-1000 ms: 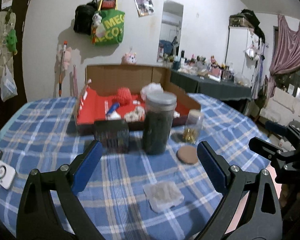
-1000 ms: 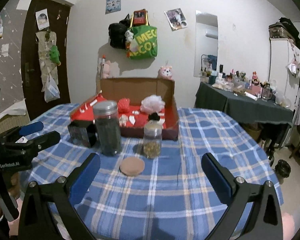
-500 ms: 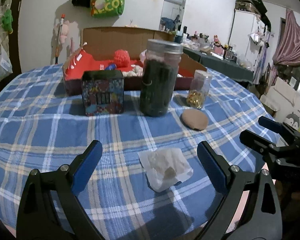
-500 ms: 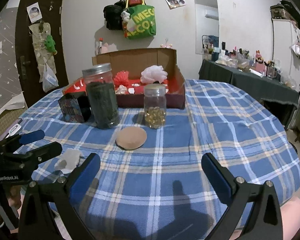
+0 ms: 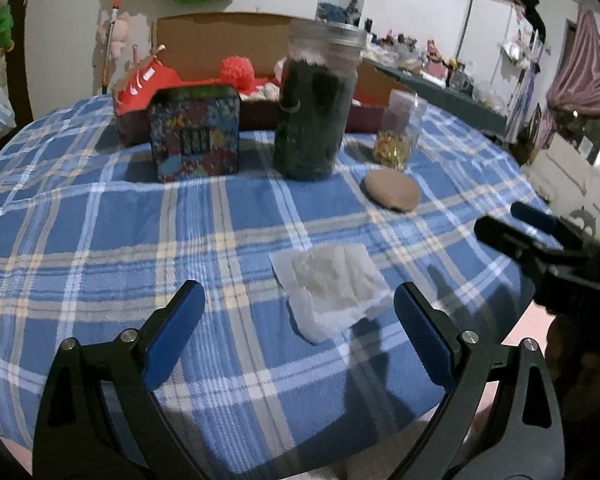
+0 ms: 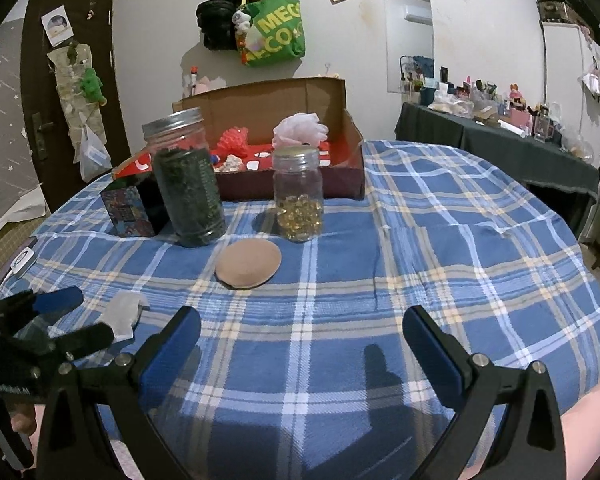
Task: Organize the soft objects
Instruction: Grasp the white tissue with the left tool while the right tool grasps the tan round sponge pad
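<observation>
Woven plaid tablecloth [image 5: 100,240], crinkled white tissue [image 5: 332,284].

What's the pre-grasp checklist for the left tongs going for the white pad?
1. Left tongs open: ok, both blue fingers spread wide.
2. White pad lined up between the fingers: ok, slightly toward the right finger.
3. Pad free of other items: ok, it lies alone on the plaid tablecloth; the tan round pad lies apart, farther back.
4. Right tongs out of the way: ok, open and empty, off to the side.
5. Fingers down at cloth level: cannot tell, height above the table is unclear.
6. Room in the cardboard box: cannot tell, the jars hide part of the inside.
</observation>
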`<action>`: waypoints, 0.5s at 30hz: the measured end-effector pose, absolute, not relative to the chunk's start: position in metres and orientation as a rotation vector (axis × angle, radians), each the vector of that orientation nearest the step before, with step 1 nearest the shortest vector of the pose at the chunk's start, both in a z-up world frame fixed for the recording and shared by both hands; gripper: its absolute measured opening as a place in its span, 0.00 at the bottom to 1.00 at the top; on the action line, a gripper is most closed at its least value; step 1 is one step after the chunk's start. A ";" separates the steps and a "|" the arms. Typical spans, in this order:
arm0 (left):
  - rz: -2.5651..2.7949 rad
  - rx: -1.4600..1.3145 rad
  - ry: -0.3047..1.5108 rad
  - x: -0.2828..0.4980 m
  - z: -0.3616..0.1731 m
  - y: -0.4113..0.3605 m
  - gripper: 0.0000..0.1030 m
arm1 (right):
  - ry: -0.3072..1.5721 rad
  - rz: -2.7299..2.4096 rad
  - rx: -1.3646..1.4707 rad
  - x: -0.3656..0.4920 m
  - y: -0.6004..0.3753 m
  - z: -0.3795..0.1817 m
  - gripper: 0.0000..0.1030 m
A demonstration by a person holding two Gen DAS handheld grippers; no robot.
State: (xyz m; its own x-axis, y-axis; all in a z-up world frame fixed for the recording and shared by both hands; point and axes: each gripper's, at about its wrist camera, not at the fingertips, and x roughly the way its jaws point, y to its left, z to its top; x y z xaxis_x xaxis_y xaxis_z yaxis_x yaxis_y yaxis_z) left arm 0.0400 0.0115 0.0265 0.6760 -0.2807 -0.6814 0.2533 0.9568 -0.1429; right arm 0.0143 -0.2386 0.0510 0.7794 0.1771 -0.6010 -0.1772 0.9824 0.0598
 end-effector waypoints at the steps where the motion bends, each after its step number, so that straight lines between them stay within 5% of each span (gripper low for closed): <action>1: -0.298 -0.031 0.777 0.040 0.025 0.011 0.94 | 0.655 0.193 0.002 0.015 -0.239 0.050 1.00; 15: -0.184 0.083 0.775 0.065 0.025 0.019 0.94 | 0.675 0.218 -0.019 0.027 -0.234 0.048 1.00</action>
State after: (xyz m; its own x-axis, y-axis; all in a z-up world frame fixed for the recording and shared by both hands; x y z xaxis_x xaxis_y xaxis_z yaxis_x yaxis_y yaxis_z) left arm 0.0651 0.0195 0.0251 0.6995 -0.1344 -0.7019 0.1955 0.9807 0.0071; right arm 0.0270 -0.2337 0.0477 0.7585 0.1944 -0.6221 -0.2066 0.9770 0.0534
